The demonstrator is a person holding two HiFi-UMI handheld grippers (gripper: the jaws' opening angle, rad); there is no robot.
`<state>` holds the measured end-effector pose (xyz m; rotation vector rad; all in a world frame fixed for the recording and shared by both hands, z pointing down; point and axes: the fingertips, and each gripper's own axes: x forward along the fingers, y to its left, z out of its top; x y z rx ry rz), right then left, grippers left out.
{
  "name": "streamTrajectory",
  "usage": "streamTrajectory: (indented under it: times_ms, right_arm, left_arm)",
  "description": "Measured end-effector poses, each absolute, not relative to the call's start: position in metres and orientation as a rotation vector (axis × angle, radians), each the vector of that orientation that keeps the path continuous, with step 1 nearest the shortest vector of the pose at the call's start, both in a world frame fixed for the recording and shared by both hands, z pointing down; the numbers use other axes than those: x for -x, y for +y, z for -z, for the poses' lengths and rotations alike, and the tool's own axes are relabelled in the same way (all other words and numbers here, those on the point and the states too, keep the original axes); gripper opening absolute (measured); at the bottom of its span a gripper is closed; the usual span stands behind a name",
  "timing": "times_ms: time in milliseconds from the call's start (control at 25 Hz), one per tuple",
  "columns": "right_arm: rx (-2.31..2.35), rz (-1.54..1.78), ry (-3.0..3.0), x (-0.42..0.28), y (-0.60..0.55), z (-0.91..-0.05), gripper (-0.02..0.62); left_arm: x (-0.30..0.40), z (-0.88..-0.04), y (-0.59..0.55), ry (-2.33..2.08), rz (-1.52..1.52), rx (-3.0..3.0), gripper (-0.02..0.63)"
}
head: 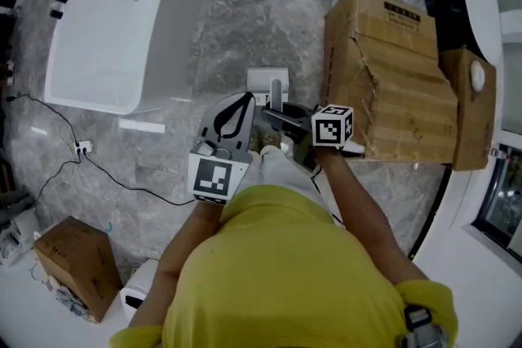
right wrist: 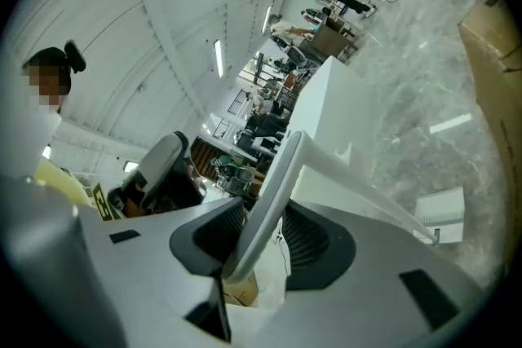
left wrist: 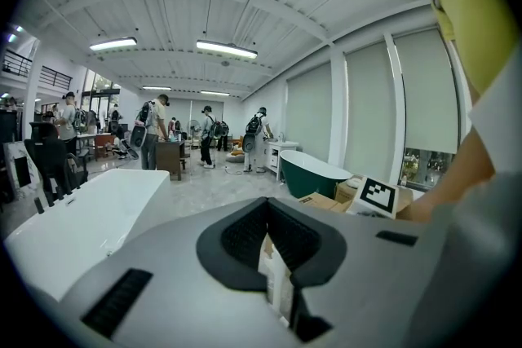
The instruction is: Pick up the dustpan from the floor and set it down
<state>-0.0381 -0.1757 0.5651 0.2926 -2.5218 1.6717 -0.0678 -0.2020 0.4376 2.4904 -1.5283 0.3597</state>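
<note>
In the head view the white dustpan (head: 265, 80) sits at the middle of the frame on the grey marble floor (head: 245, 4), between the white bathtub (head: 106, 28) at upper left and the torn cardboard box (head: 391, 77) at right. The right gripper (head: 273, 114) reaches in from the right to its upright handle (head: 276, 96). The left gripper (head: 247, 98) hangs just left of it, jaw tips drawn to a point.

The left gripper view bears that out: the left gripper (left wrist: 267, 204) has its ribbed pads meeting at the far end with nothing clamped. It points away over the bathtub (left wrist: 81, 216), so it plays no part in the grasp.

In the right gripper view the right gripper (right wrist: 263, 212) is closed at a middling width on the handle (right wrist: 281, 167), which runs slantwise between the pads. The pan of the dustpan (right wrist: 440, 216) lies at lower right against the floor; whether it has left the floor cannot be told.

The likely trouble is leverage. The grip is high on a smooth, thin handle and the pan hangs far from the jaws, so a quick lift or a roll of the wrist could let it pivot or slide through. A swinging pan could also knock the box beside it — a slow, level carry suits best.
</note>
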Motion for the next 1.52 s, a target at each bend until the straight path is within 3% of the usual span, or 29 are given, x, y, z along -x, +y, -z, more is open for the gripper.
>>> streamTrajectory:
  times_ms: [880,1520]
  right_arm:
    - [-0.411,-1.598,-2.759,0.023,-0.165,-0.416,0.176]
    - [-0.44,-1.55,-2.792,0.011,-0.173,-0.397,0.183]
  left_arm:
    - [0.069,-0.411,-0.2,-1.521,-0.289,-2.574,-0.002]
    - [0.072,-0.401,-0.201,-1.555,-0.271,-2.585,-0.002]
